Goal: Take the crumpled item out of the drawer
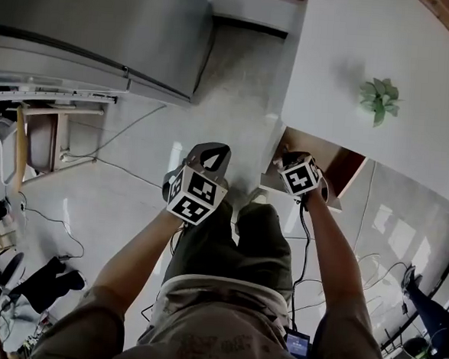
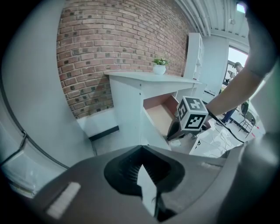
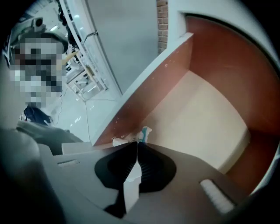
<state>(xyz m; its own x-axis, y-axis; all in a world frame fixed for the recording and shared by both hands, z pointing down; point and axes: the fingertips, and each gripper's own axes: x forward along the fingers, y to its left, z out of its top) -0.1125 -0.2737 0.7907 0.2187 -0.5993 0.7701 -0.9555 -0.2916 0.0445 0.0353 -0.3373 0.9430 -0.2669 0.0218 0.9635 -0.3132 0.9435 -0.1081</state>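
Drawer (image 3: 205,70) open. Right gripper (image 3: 137,145) inside it, pointing steeply down, fingers closed on crumpled item (image 3: 144,132): white scrap with teal patch, low in drawer beside brown side wall. Left gripper (image 2: 141,149) outside drawer, above floor (image 1: 133,176), fingers closed together, empty.

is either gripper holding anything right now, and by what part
The right gripper is pinched shut on the crumpled item in the drawer, by its near edge. The left gripper is shut on nothing.
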